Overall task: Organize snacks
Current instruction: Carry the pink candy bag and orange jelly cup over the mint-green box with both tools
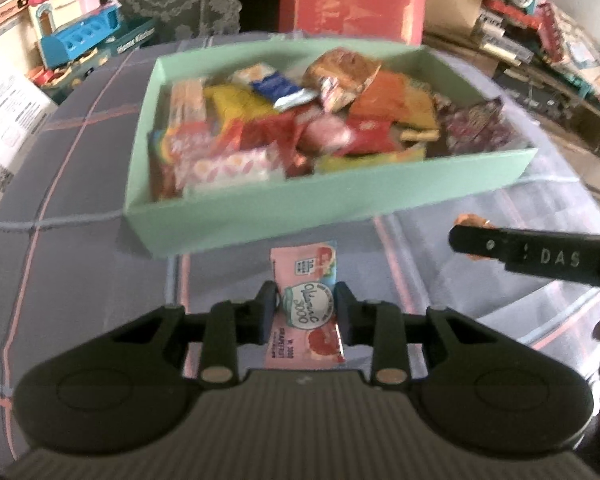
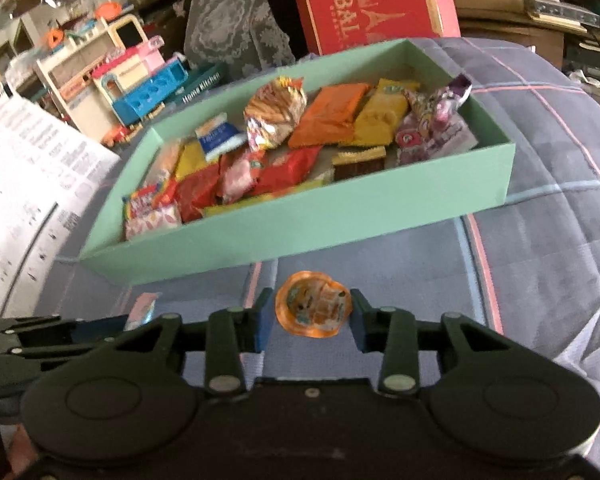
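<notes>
While green box [image 1: 260, 216] is sitting packed with snacks on plaid quilt [image 1: 80, 168], left gripper [image 1: 304, 312] is pinching pink sachet [image 1: 306, 308] between jaws just before box; right gripper [image 2: 312, 316] jaws are clamping round orange jelly cup [image 2: 314, 310] before box front wall.

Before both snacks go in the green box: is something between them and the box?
Nothing visible. The pink packet in the left gripper and the orange cup in the right gripper face only the box's near wall.
</notes>
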The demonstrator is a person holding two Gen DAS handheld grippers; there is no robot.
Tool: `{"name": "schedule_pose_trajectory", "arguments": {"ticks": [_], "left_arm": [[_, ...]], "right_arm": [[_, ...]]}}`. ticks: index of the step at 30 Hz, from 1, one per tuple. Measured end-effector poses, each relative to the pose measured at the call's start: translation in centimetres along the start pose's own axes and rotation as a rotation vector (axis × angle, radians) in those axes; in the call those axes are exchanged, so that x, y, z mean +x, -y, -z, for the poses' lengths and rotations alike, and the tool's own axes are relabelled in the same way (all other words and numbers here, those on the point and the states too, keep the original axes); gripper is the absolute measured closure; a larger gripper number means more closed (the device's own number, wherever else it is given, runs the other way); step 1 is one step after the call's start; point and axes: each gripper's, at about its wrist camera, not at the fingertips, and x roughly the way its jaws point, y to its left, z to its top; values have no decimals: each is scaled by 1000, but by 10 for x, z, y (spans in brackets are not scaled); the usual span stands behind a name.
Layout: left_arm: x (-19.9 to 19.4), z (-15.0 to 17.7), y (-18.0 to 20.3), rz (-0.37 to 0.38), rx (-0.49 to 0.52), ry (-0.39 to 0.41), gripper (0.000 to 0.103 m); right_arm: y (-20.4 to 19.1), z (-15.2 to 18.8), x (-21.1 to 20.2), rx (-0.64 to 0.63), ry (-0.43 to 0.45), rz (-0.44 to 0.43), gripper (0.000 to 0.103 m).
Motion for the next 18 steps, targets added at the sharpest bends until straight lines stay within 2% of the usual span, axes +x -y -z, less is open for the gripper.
{"name": "schedule_pose_trajectory", "arguments": {"ticks": [6, 12, 18], "left_arm": [[-15, -33, 17, 56, 29, 68, 73], [-8, -83, 41, 94, 55, 108, 73], [25, -125, 56, 129, 44, 64, 72]], "right_arm": [[-2, -30, -23, 12, 92, -34, 65], [10, -75, -22, 83, 143, -47, 65], [23, -119, -4, 113, 144, -45, 65]]}}
